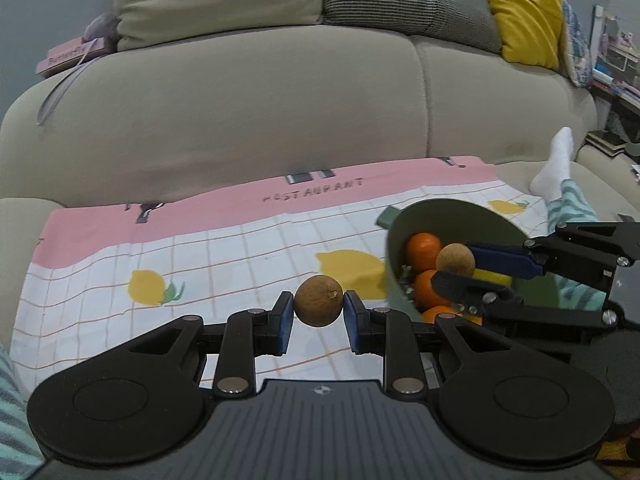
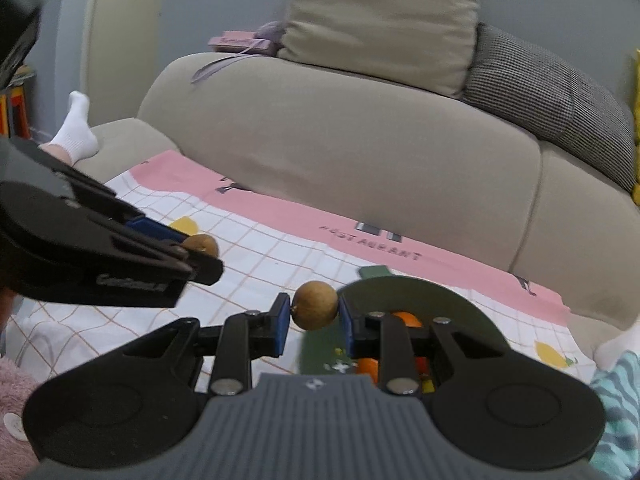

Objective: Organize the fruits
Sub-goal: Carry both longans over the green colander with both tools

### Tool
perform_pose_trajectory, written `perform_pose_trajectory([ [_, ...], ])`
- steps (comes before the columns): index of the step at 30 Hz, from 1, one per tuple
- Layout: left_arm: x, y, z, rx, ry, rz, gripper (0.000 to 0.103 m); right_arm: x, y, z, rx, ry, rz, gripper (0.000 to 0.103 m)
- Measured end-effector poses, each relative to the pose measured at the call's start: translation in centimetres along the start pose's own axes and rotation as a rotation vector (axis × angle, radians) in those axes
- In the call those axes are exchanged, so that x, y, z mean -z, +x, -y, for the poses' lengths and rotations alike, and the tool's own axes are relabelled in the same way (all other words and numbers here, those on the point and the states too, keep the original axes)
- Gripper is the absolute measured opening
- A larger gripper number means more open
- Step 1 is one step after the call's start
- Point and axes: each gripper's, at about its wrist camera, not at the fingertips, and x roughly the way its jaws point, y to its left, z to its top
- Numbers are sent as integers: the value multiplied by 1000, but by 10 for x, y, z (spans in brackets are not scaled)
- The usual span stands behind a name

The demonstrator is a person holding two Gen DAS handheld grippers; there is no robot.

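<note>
**Q:** Left gripper (image 1: 319,312) first, in its own view: what did it have?

**A:** It sat at lower centre of the frame, both blue pads pressed against a small round brown fruit (image 1: 319,300), one pad on each side. The fruit hung above the checked lemon-print cloth (image 1: 224,264) spread over the beige sofa (image 1: 240,112).

**Q:** And the rest of that view?

**A:** At the right, a green bowl (image 1: 460,216) stood on the cloth with oranges (image 1: 424,250) inside. The right gripper (image 1: 460,266) reached in from the right edge, over the bowl's mouth, its fingers clamped on a second brown fruit (image 1: 455,260) just beside the oranges. A yellow cushion (image 1: 524,12) lay at upper right, and a white-socked foot (image 1: 554,168) at mid right.

**Q:** Now the right wrist view?

**A:** There the right gripper (image 2: 314,318) filled the lower centre, pads closed on its brown fruit (image 2: 315,306). The green bowl (image 2: 420,292) sat directly beyond and beneath the fingers, with an orange (image 2: 406,318) partly showing behind the linkage.

**Q:** Was the other gripper visible?

**A:** Yes, the left gripper (image 2: 200,248) came in from the left edge, pinching its own brown fruit (image 2: 200,244) above the cloth (image 2: 280,256). A pink book (image 2: 240,42) rested on the sofa (image 2: 360,140) at upper centre.
</note>
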Motion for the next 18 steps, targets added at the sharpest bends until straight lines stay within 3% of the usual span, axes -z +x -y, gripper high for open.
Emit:
perform_pose_trajectory([
  [9,-18,8,21,94,19,-8,30,11,-7,47,72,88,-46,23],
  [18,-29,33,50,164,114,-55,30,24,0,74,95,124,-99,23],
])
